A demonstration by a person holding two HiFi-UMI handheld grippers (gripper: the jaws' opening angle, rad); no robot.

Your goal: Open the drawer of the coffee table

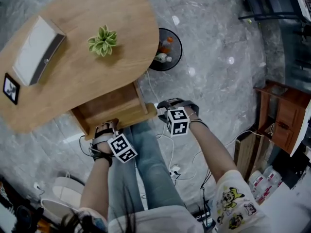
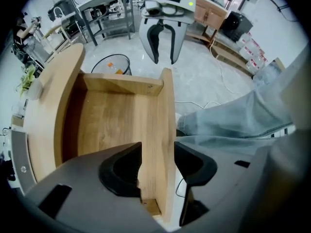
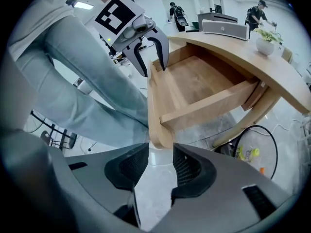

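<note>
At the coffee table's near edge: drawer out, left gripper and right gripper both unclenched; we judged withdrawal next.

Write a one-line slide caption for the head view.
Pulled-out drawer of the coffee table; left claw straddles its front panel, right claw hangs by the panel's end, both open.
</note>
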